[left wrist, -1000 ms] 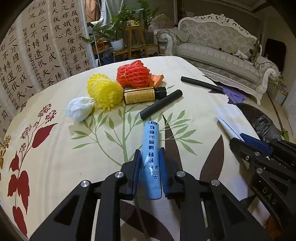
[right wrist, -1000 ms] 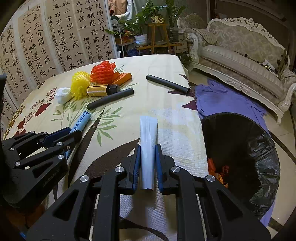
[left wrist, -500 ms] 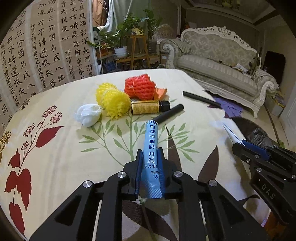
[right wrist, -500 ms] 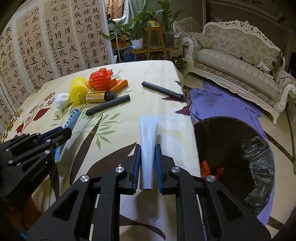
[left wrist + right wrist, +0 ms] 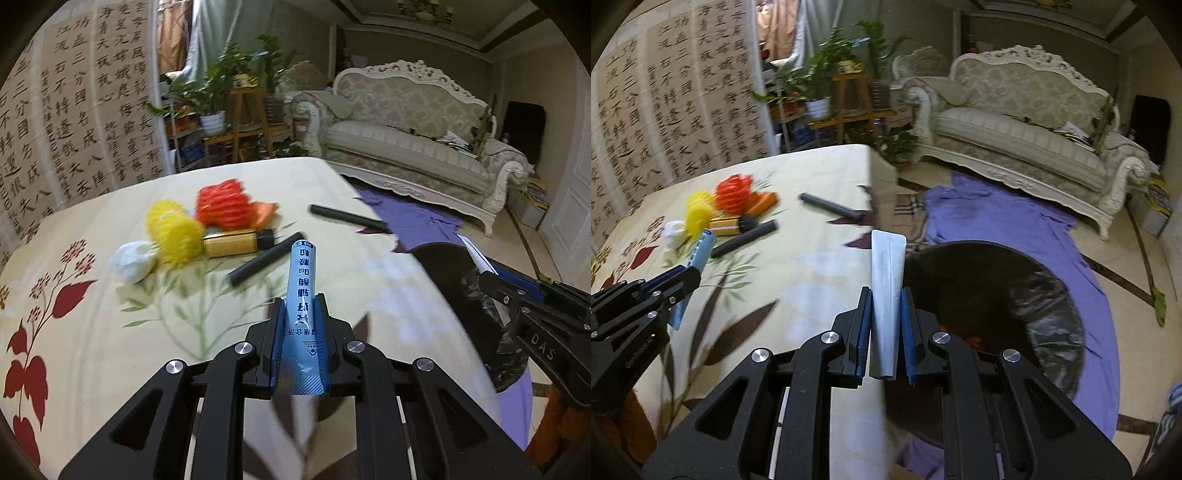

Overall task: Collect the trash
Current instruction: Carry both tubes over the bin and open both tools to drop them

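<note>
My left gripper [image 5: 299, 345] clamps the blue tube [image 5: 301, 310], my right gripper [image 5: 886, 328] the white tube [image 5: 886, 291]; bin [image 5: 1052, 295] near right, more trash left far on table [image 5: 110, 350].

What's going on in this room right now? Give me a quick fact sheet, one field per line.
Setting: table with a leaf-print cloth, sofa behind
Left gripper: shut on a blue tube
Right gripper: shut on a white tube
Trash bin: black-lined, on the floor beside the table, something orange inside
Still on the table: yellow foam nets, red foam net, white wad, brown bottle, two black sticks
</note>
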Demonstrator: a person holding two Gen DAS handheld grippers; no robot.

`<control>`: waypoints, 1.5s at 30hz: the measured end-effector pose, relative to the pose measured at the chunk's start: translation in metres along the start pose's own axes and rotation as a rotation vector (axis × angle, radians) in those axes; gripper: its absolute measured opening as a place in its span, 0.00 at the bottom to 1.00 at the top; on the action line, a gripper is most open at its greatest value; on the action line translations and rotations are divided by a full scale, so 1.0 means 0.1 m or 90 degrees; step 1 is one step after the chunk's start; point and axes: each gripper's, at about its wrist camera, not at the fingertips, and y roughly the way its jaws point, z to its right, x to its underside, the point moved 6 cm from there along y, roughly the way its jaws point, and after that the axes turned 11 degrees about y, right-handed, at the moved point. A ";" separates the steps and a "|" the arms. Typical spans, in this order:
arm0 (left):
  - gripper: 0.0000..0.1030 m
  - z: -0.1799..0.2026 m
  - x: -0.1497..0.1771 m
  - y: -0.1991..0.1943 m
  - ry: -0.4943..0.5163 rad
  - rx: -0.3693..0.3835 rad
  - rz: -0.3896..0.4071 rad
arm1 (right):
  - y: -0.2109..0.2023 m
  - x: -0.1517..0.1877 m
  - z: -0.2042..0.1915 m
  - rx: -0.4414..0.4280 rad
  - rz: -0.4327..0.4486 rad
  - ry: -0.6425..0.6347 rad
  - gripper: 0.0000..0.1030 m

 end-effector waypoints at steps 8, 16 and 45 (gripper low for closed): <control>0.17 0.49 -0.18 0.12 0.034 0.040 0.010 | -0.04 -0.03 0.39 0.027 0.012 0.030 0.15; 0.17 0.86 -0.34 0.27 0.061 0.057 0.012 | -0.04 -0.05 0.61 0.046 0.026 0.041 0.15; 0.51 1.21 -0.48 0.69 0.080 0.064 -0.035 | 0.23 -0.11 1.13 0.064 0.010 0.098 0.31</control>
